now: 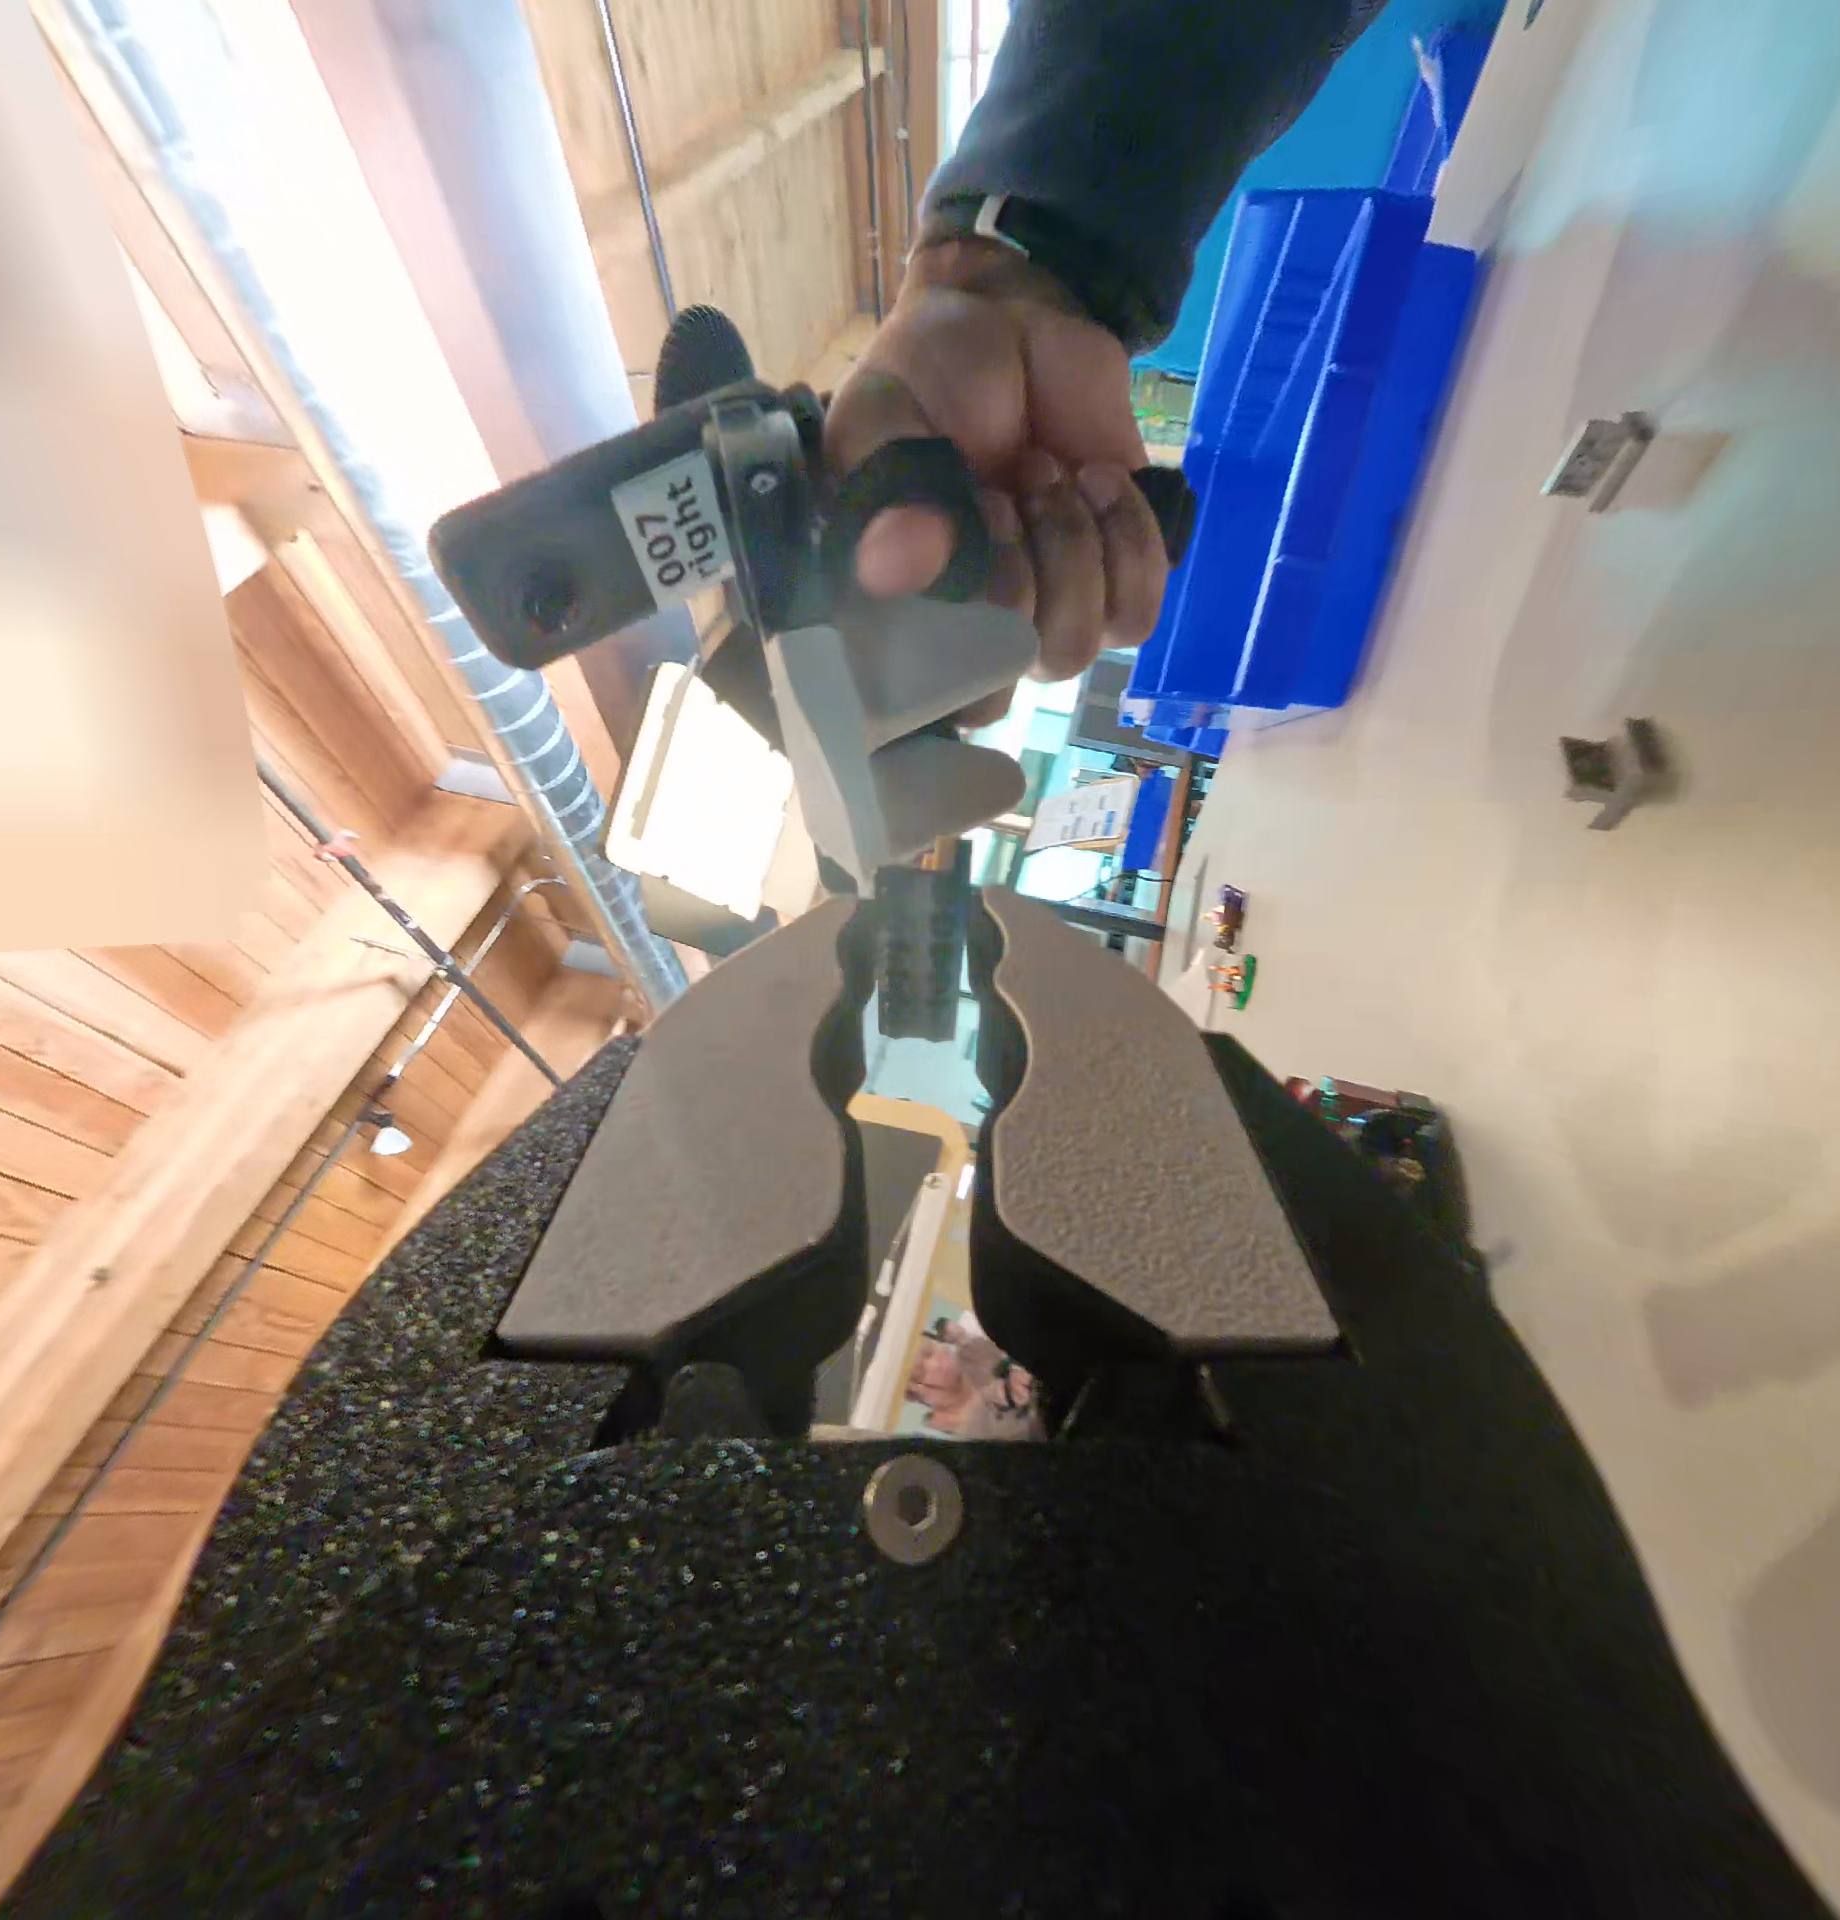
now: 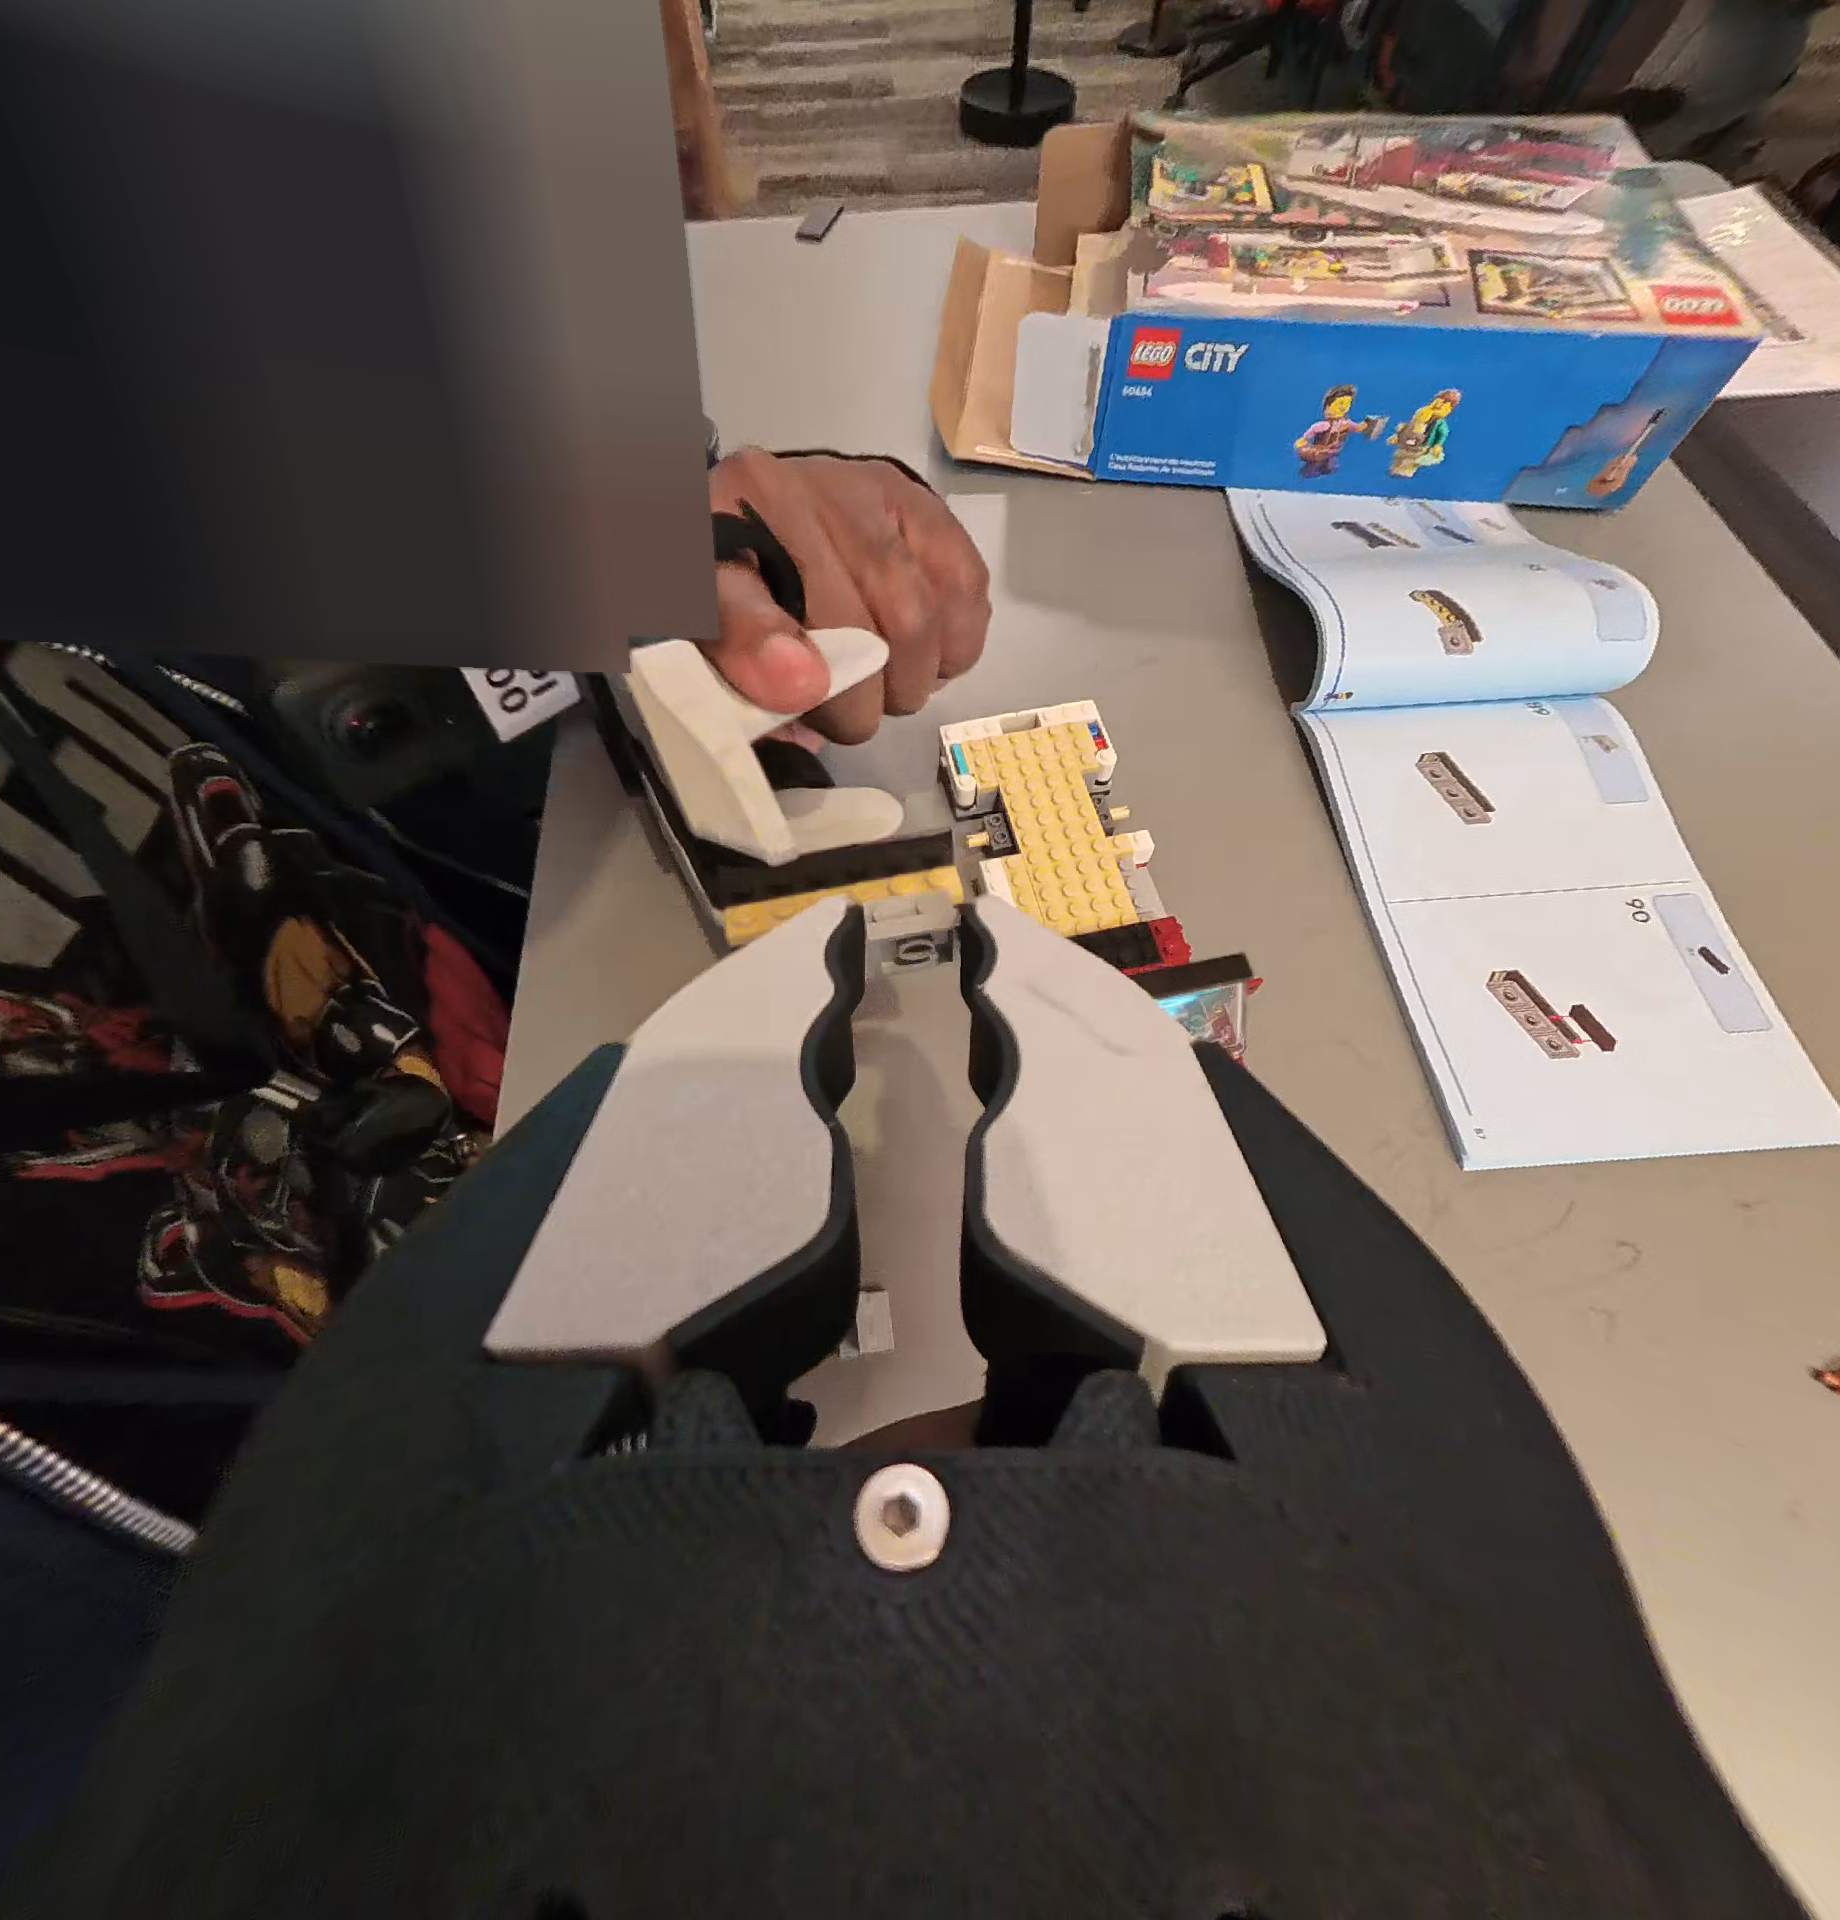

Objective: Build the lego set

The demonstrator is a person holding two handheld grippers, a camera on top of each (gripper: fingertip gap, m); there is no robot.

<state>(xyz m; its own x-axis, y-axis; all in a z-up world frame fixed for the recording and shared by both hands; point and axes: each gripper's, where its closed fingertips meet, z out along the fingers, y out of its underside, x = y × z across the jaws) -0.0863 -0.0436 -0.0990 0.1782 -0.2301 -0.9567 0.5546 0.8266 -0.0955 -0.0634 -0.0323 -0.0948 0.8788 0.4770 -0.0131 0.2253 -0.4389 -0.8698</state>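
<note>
My left gripper is shut on a long black and yellow studded plate, seen end-on between its pads. In the right wrist view this plate juts out from the left gripper, which a hand holds. My right gripper is shut on a small grey brick with a round hole in its near face. The brick rests against the plate's yellow edge. In the left wrist view the right gripper, held by a hand, has its tips at the far end of the plate.
A yellow studded build with red and black parts sits on the grey table just beyond. An open instruction booklet and a blue toy box lie to the right. Blue bins and small figures stand farther off. Only a small space, under 4 cm, lies between the two pairs of fingers.
</note>
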